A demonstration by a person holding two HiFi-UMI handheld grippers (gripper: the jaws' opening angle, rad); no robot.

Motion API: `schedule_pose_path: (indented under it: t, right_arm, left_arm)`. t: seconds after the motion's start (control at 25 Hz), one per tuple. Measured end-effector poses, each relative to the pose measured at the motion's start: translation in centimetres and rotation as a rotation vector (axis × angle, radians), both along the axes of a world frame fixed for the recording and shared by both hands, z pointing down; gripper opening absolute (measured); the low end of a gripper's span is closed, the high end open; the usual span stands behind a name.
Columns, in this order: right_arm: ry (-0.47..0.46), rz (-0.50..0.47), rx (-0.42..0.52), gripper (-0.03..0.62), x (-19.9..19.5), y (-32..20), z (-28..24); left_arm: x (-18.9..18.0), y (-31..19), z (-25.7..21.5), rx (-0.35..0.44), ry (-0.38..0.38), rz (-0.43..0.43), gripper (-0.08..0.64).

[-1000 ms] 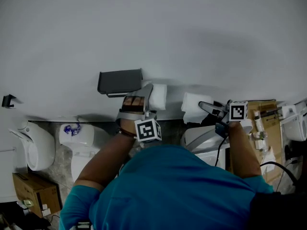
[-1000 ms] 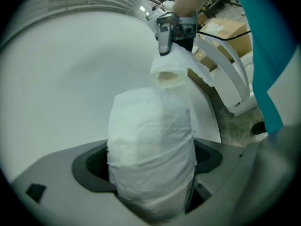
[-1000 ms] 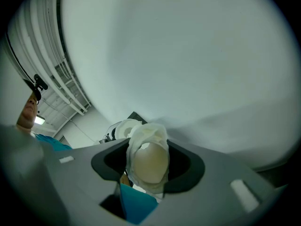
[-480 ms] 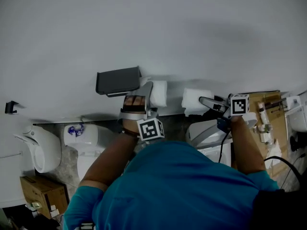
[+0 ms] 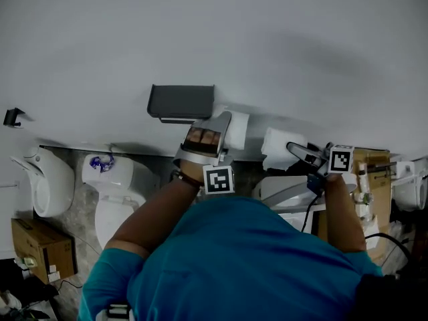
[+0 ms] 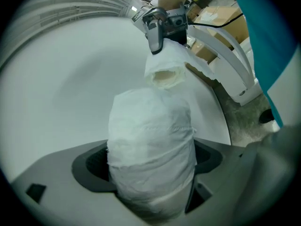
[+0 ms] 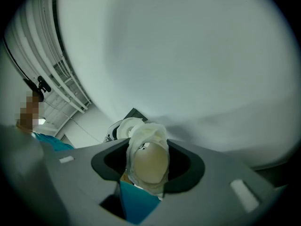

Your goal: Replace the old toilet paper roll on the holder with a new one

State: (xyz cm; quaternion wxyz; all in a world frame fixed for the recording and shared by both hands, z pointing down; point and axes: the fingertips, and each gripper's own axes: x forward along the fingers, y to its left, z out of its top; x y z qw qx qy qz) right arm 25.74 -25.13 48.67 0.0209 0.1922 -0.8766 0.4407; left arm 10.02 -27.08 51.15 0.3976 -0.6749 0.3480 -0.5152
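Steep look down a plain white wall [image 5: 267, 39] toward a grey speckled stone floor [image 5: 77, 219]. Left gripper [image 5: 226, 124], near the middle of the head view, jaws clamped on a full white toilet paper roll [image 6: 150, 145]: soft, slightly crumpled, rounded side toward the left gripper view's camera, long axis running from 6 to 12 o'clock there. In the head view, that roll just beside the one dark grey box-shaped holder [image 5: 180, 102] mounted on the wall, at the holder's 4 o'clock; contact between them impossible to tell. Right gripper [image 5: 289, 149], at 3 o'clock of the left one, jaws part-way spread and pinching a nearly spent white toilet paper roll [image 6: 163, 74]: only a thin layer of paper left, a loose tail hanging toward 4 o'clock, open pale cardboard core turned roughly end-on toward the left gripper's camera. Two rolls in all, clear of each other, one per gripper. Below the wall, three white porcelain toilets: two at 8 o'clock [image 5: 110, 192] [image 5: 48, 187], one under the right forearm at 4 o'clock [image 5: 287, 191]. Two brown cardboard boxes, one at 8 o'clock on the floor [image 5: 40, 249], one at 3 o'clock [image 5: 372, 169]. One small black hook [image 5: 10, 118] on the wall at 9 o'clock. Filling the lower middle, the person's teal shirt [image 5: 247, 266].
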Motion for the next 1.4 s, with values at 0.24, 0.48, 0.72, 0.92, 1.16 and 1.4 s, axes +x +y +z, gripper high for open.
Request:
schedule_pose_path:
  t: [0.24, 0.48, 0.72, 0.92, 1.16, 1.4]
  right_arm:
    - [0.018, -0.02, 0.012, 0.196, -0.5, 0.3, -0.3]
    - [0.036, -0.026, 0.002, 0.196, -1.2, 0.7, -0.9]
    - [0.065, -0.056, -0.024, 0.196, -1.5, 0.8, -0.8]
    - [0.097, -0.081, -0.022, 0.196, -2.5, 1.3, -0.4]
    - [0.124, -0.102, -0.026, 0.196, -3.4, 1.4, -0.6]
    - [0.132, -0.108, -0.022, 0.196, -3.9, 1.9, -0.9]
  left_arm:
    - [-0.1, 1.3, -0.8, 0.026, 0.0, 0.021, 0.48]
    - [0.9, 1.0, -0.1, -0.03, 0.001, 0.038, 0.48]
    - [1.0, -2.1, 1.9, 0.077, -0.264, 0.016, 0.48]
    - [0.6, -2.7, 3.6, 0.027, -0.349, -0.018, 0.48]
    - [1.2, -2.5, 2.3, 0.006, -0.279, -0.088, 0.48]
    - [1.2, -2.7, 0.1, 0.022, -0.291, -0.099, 0.48]
